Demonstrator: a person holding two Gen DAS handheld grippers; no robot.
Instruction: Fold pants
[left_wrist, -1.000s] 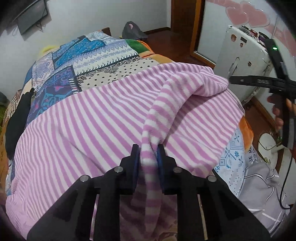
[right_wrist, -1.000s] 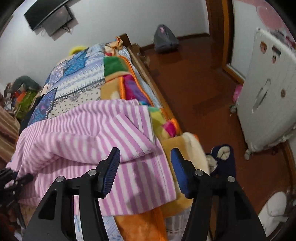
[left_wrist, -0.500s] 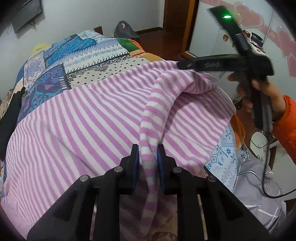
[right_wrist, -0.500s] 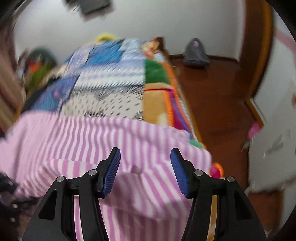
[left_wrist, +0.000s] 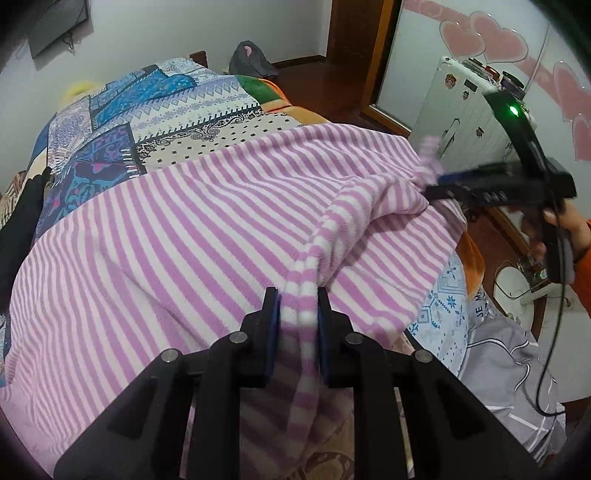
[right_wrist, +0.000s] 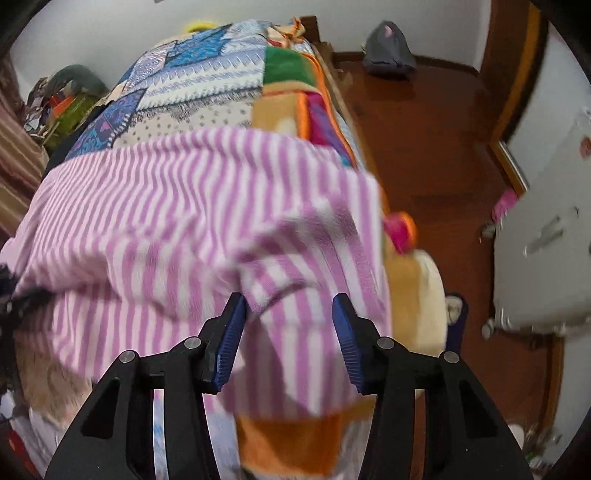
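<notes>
Pink-and-white striped fleece pants (left_wrist: 177, 229) lie spread across the bed. My left gripper (left_wrist: 298, 295) is shut on a bunched edge of the pants at the near side and holds it slightly lifted. In the left wrist view my right gripper (left_wrist: 437, 184) sits at the pants' right corner, where a bit of fabric lies between its fingers. In the right wrist view the pants (right_wrist: 155, 221) fill the middle, and my right gripper (right_wrist: 288, 314) has its jaws open around a raised corner of the fabric without closing on it.
A patchwork bedspread (left_wrist: 177, 107) covers the bed beyond the pants. An orange blanket (right_wrist: 295, 446) hangs off the bed's near corner. A white cabinet (left_wrist: 469, 122) and wooden floor (right_wrist: 424, 147) are to the right. A grey bag (right_wrist: 388, 55) sits by the far wall.
My right gripper has swung down from above the pants to their right corner, with fabric now between its open fingers. My left gripper has kept its hold.
</notes>
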